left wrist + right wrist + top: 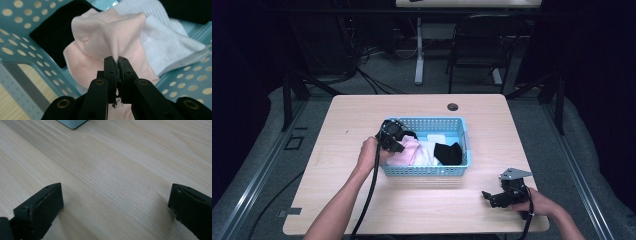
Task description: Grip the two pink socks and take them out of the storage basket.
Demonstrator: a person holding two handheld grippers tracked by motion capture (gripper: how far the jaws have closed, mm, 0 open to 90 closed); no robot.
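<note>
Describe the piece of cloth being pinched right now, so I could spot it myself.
Find the blue basket in the middle of the table. At its left end, the left gripper pinches a pale pink cloth. It is the only pink piece, lying between black fabric and white fabric.

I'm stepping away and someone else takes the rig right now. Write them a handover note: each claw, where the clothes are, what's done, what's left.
Left claw: shut on a pinched fold of the pink cloth, at the left end of the blue basket.
Right claw: open, nothing between its jaws, low over the bare wooden table to the right of the basket and nearer the person.
In the basket: the pink cloth, a white cloth beside it, a black cloth toward the right end, another black piece under the pink.
Done: pink cloth gripped.
Left: lift it out, probably; every cloth lies in the basket and none on the table.
</note>
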